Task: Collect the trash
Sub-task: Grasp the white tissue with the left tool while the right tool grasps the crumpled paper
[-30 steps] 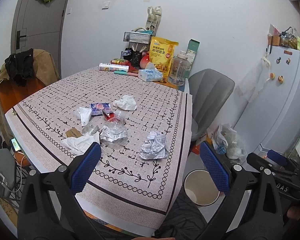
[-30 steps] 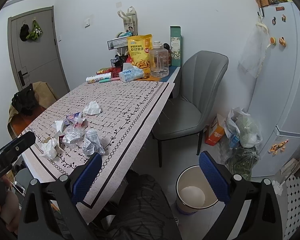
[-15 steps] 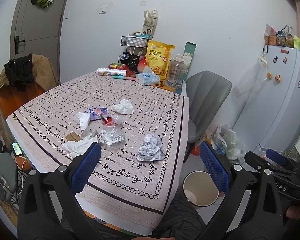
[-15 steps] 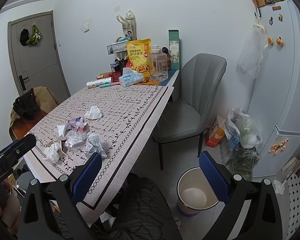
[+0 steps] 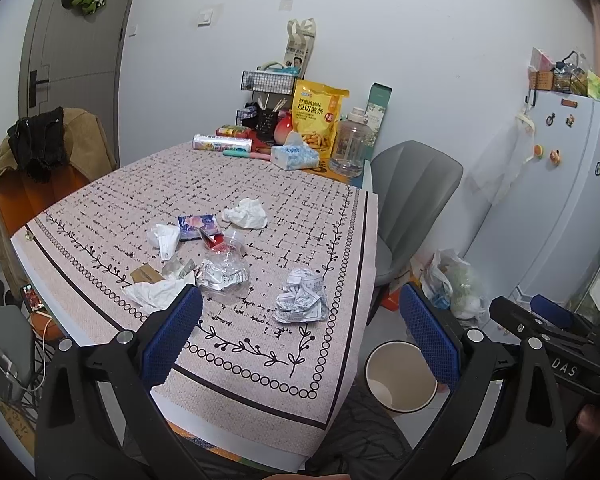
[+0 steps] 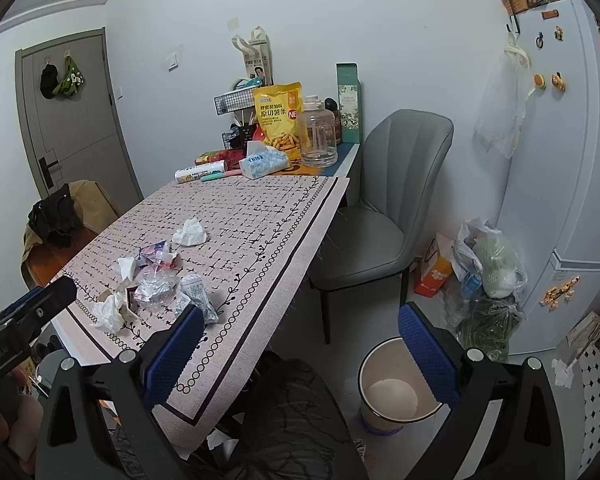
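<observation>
Trash lies in a cluster on the patterned tablecloth [image 5: 260,184]: a crumpled printed paper [image 5: 302,301] [image 6: 198,296], a crushed clear plastic wrapper [image 5: 224,270] [image 6: 156,286], white tissues [image 5: 246,213] [image 5: 156,292] [image 6: 190,233], a blue wrapper [image 5: 196,226] and a red scrap [image 5: 214,240]. A white bin [image 5: 400,376] [image 6: 396,392] stands on the floor to the table's right. My left gripper [image 5: 300,332] hangs open over the table's near edge, holding nothing. My right gripper [image 6: 300,344] is open and empty, between the table's edge and the bin.
A grey chair [image 6: 380,216] stands by the table's right side. Snack bag [image 5: 316,120], water jug [image 5: 352,148], tissue pack [image 5: 294,156] and other items crowd the table's far end. A fridge [image 6: 560,200] and filled bags [image 6: 488,264] are at right; an orange chair with clothes [image 5: 28,160] at left.
Both views have shifted slightly: the table and trash sit a little lower and farther in the left view. Both grippers stay open and empty.
</observation>
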{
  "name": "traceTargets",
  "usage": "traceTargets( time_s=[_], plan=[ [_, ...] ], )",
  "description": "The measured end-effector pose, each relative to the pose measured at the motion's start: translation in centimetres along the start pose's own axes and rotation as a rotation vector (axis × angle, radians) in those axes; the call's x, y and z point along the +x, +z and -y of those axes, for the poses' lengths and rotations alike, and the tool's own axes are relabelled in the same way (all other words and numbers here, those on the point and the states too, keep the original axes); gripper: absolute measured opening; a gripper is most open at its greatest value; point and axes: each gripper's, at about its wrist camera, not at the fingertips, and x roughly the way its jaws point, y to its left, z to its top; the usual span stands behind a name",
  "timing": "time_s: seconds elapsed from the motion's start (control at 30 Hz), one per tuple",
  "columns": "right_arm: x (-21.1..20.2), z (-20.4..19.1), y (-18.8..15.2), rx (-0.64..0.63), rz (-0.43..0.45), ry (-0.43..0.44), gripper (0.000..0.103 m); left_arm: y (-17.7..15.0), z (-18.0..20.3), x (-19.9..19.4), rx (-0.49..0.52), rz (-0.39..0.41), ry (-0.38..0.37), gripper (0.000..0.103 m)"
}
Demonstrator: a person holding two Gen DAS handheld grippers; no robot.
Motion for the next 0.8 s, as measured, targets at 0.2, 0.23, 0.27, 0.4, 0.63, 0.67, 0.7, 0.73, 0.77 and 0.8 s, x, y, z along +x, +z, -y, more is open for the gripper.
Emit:
traceTargets(
  time_s=[0.2,0.23,0.27,0.4,0.63,0.67,0.7,0.73,0.77,0.8],
  plan=[
    [2.1,-1.1,0.3,0.007,0.003,0.014,0.095,-0.1,-1.9,1.7,-0.039,-0.045,0.005,0.097],
    [2.7,-1.3,0.3,0.012,-0.007,0.024,0.095,-0.2,-2.4,1.9,-0.047,-0.053,0.01,0.097],
    [3.2,-1.5,0.3,0.017,-0.019,0.033,0.095,-0.2,-2.8,2.1,-0.054,-0.058,0.013,0.097],
    [5.5,-2.9,0.1,0.007,-0.056,0.075,0.095,-0.4,-5.0,3.0,-0.094,-0.078,0.03,0.097],
    [8.9,-6.2,-0.8,-0.078,-0.113,0.147,0.095,-1.5,-9.2,4.6,-0.163,-0.126,0.075,0.097],
    [9.4,-6.6,-1.0,-0.084,-0.122,0.158,0.095,-1.6,-9.7,4.8,-0.172,-0.131,0.079,0.095],
    [9.9,-7.0,-1.2,-0.09,-0.132,0.162,0.095,-1.7,-10.2,5.0,-0.183,-0.139,0.086,0.094],
    [10.4,-7.3,-1.4,-0.098,-0.141,0.167,0.095,-1.9,-10.7,5.2,-0.192,-0.146,0.094,0.094],
    [11.1,-7.8,-1.6,-0.107,-0.156,0.177,0.095,-2.1,-11.2,5.3,-0.203,-0.152,0.102,0.093],
    [11.6,-8.1,-1.7,-0.114,-0.167,0.188,0.095,-2.2,-11.6,5.5,-0.212,-0.157,0.107,0.091]
  ],
)
